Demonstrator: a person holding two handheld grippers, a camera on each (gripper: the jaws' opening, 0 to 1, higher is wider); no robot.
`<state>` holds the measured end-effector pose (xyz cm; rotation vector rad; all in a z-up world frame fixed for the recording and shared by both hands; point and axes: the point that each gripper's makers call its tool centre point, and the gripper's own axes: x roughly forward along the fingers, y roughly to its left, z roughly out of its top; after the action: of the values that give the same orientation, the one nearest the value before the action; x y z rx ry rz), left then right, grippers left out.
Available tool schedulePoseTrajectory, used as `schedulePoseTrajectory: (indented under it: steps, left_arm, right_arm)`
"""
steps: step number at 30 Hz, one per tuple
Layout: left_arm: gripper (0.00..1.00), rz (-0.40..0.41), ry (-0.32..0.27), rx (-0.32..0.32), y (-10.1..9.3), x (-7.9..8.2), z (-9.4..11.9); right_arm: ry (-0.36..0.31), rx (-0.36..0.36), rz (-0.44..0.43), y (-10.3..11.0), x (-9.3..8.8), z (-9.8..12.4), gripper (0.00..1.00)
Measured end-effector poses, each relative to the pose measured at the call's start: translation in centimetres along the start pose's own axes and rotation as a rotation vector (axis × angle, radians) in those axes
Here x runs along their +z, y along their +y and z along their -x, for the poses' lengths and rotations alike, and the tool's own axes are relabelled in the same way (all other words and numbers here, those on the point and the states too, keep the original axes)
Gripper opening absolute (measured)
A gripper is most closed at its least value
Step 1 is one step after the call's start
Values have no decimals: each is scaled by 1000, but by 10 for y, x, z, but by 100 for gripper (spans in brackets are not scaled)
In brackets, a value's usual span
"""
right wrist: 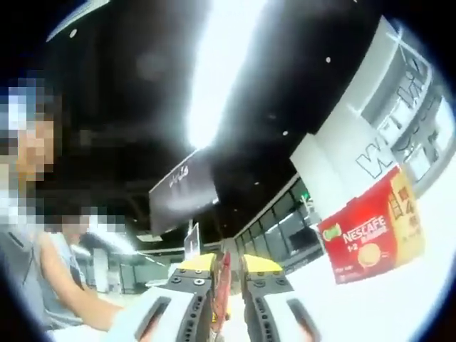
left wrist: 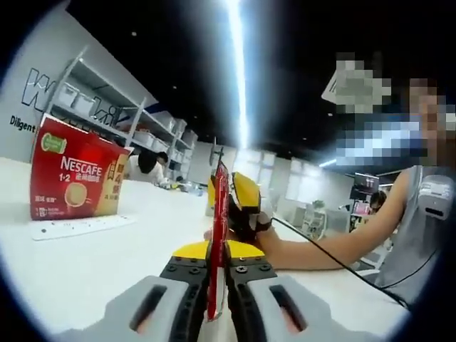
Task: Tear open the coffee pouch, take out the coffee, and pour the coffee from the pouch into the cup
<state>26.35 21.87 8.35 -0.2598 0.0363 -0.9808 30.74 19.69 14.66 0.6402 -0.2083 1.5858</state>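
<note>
Left gripper (left wrist: 216, 303) and right gripper (right wrist: 226, 303) both clench the thin red foil coffee pouch (left wrist: 218, 242), held edge-on, long axis upright, above the white tabletop (left wrist: 85, 263).

Red coffee pouch (left wrist: 217, 242), thin stick, upright and edge-on, pinched between both tools' jaws above the white table

Readable print: mostly the red box.

At about nine o'clock in my left gripper view I read "NESCAFE" and "1+2" in white on the red carton (left wrist: 75, 178); in my right gripper view the same words sit at four o'clock. Behind it, the grey wall (left wrist: 28, 100) carries big letters starting "W" and a small word "Diligent". The rest of the carton's print is too small for me.
</note>
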Motion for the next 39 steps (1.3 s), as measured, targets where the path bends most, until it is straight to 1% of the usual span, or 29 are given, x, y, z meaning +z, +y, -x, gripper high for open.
schedulePoseTrajectory:
  steps: [1,3,5,9,12,13,14,17,18,19,20,21,22,23,24,25,26,27,28,29,30,31,32,33,35,37,39]
  left_arm:
    - [10,1,2,-1,0,0,-1]
    - [10,3,23,16,5,-5,-2]
    - [10,7,36,18,5,-7,-2]
    - [10,6,27,3,1,-6,-1]
    - [10,-7,22,-5,-1,-5,-2]
    - [10,-12,22,-2,-1,-5,-2]
    - [10,-15,23,-2,-1,-5,-2]
    - [10,-21,30,-2,-1,-6,-2]
    - [10,-26,29,-6,-2,-6,-2]
    - [11,-18,19,-11,-2,-5,-3]
    - [12,29,8,-14,-3,-5,-4]
    - [13,27,3,-21,-3,-2,-4]
    - [15,22,-31,-29,-5,4,-4]
    - [20,23,-92,-54,-10,15,-2]
    - [26,53,-106,-80,-14,18,-1]
    - [29,69,-111,-95,-15,19,0]
    - [30,65,-111,-104,-16,20,1]
    - [30,63,-113,-117,-18,20,1]
    - [30,60,-106,-147,-24,19,0]
    - [31,64,-91,-180,-30,16,0]
    - [32,52,-84,-171,-30,15,-4]
    - [32,9,-62,-155,-29,10,-7]
    - [31,-1,-53,-153,-30,7,-8]
    - [29,-2,-53,-155,-32,7,-10]
    - [18,-6,-51,-168,-34,6,-8]
    - [15,5,-59,-183,-36,8,-6]
    - [13,8,-66,-183,-35,8,-6]
  right_arm:
    - [-2,1,1,7,0,1,11]
    - [3,-7,-10,7,-2,1,10]
    - [-4,-8,-22,10,-2,3,10]
    - [-8,-15,-29,11,-4,3,11]
    - [16,-12,-24,14,-10,0,14]
    - [24,-13,-19,14,-12,0,12]
    - [30,-11,-16,15,-13,-1,8]
    - [43,-13,2,17,-14,-2,5]
    - [54,-19,25,17,-13,-2,4]
    - [55,-22,71,17,-11,-2,3]
    - [60,-21,85,19,-11,-1,3]
    - [65,-31,117,18,-10,-1,3]
    - [61,-27,148,20,-8,-1,3]
    - [40,-1,160,27,-5,-2,3]
    - [32,14,142,32,-3,-3,3]
    - [23,32,111,37,-1,-4,3]
    - [11,78,56,48,1,-6,3]
    - [8,97,43,51,2,-6,3]
    - [13,94,59,51,2,-9,3]
    - [19,110,62,54,2,-10,2]
    - [26,129,50,59,1,-11,2]
    - [30,138,39,60,2,-12,2]
    - [36,148,34,62,2,-12,2]
    - [42,157,38,64,2,-12,2]
    - [47,155,53,64,2,-11,2]
    - [35,147,69,61,5,-7,2]
    - [27,129,85,56,6,-4,3]
